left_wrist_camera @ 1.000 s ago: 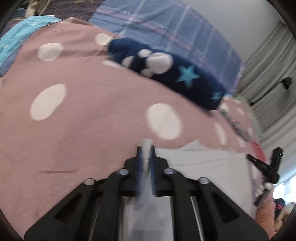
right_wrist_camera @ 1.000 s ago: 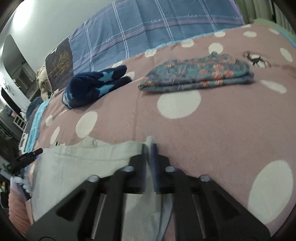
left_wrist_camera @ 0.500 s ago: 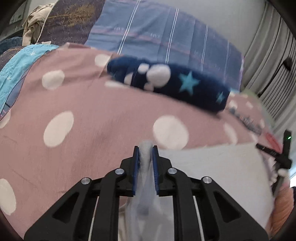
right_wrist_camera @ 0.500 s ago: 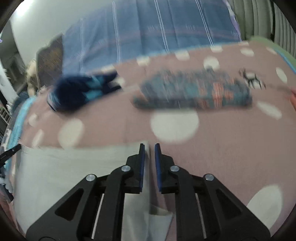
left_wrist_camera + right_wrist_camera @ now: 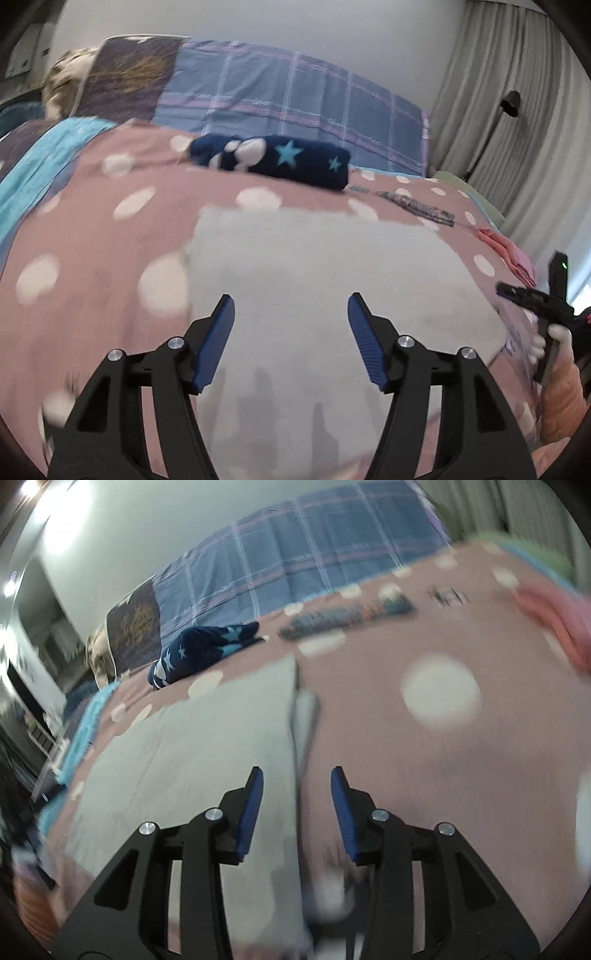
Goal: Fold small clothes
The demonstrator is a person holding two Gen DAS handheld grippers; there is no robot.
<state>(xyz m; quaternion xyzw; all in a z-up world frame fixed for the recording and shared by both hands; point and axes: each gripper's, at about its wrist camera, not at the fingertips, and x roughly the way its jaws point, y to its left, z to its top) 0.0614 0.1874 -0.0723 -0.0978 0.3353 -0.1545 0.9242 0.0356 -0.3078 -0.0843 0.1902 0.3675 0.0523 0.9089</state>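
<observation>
A pale grey garment (image 5: 314, 280) lies flat on the pink polka-dot bedspread (image 5: 103, 258), folded into a rectangle. My left gripper (image 5: 291, 308) is open and empty, raised above the garment's near part. My right gripper (image 5: 297, 782) is open and empty above the garment's right edge (image 5: 295, 716); the garment (image 5: 192, 753) spreads to its left. The right gripper also shows at the right edge of the left wrist view (image 5: 532, 299).
A folded navy star-print garment (image 5: 273, 162) lies beyond the grey one. A folded teal floral garment (image 5: 347, 616) and a pink folded garment (image 5: 554, 616) lie to the right. A blue plaid quilt (image 5: 295, 110) covers the head of the bed. Curtains (image 5: 517, 92) hang at right.
Both grippers were shut on the grey garment's edges; they have let go, opened and drawn back upward. The garment now lies flat on the bedspread.
</observation>
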